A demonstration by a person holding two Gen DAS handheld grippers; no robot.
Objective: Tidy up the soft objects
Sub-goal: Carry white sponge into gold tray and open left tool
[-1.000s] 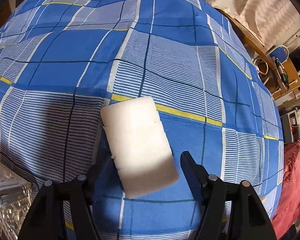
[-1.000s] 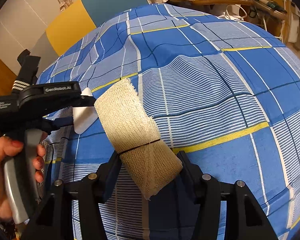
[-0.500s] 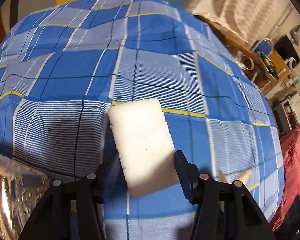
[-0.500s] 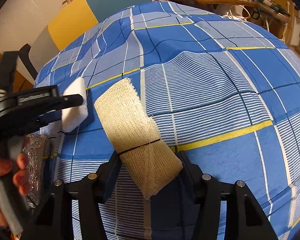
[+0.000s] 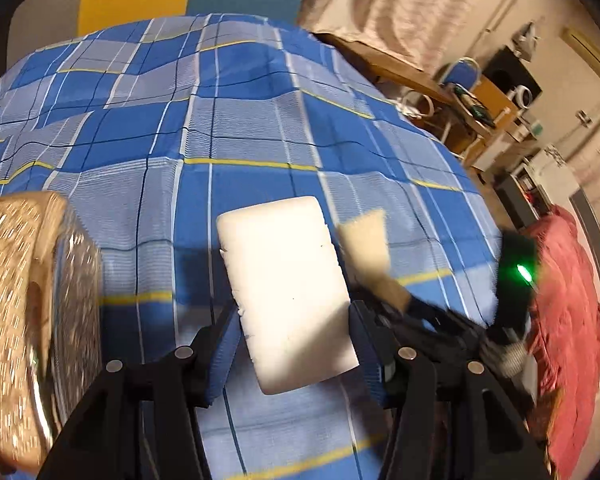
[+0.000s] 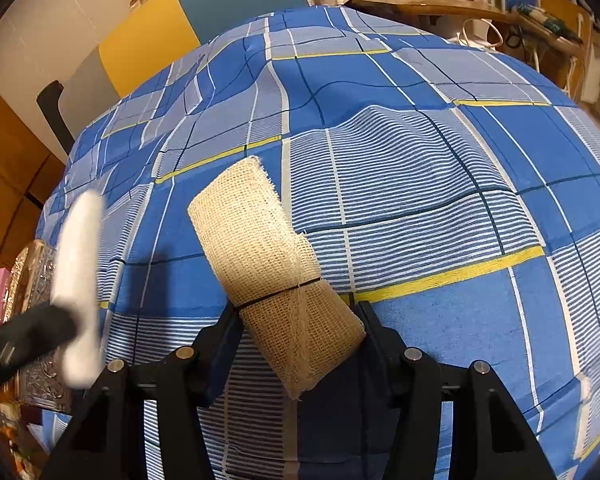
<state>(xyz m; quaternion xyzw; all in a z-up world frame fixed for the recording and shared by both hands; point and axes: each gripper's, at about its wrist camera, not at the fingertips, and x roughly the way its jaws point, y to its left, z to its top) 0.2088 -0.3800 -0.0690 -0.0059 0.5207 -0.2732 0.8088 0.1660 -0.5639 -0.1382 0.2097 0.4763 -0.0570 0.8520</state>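
A bed (image 5: 260, 128) in a blue checked sheet fills both views. The left gripper (image 5: 292, 344) has its jaws clenched on a white sponge (image 5: 284, 288), lifted clear, probably for carrying to the embossed metallic container (image 5: 28, 280) left of those jaws. What it holds is unclear. The right gripper (image 6: 296, 344) grips a gauze roll (image 6: 268, 264), most of it sticking out ahead of the jaws.
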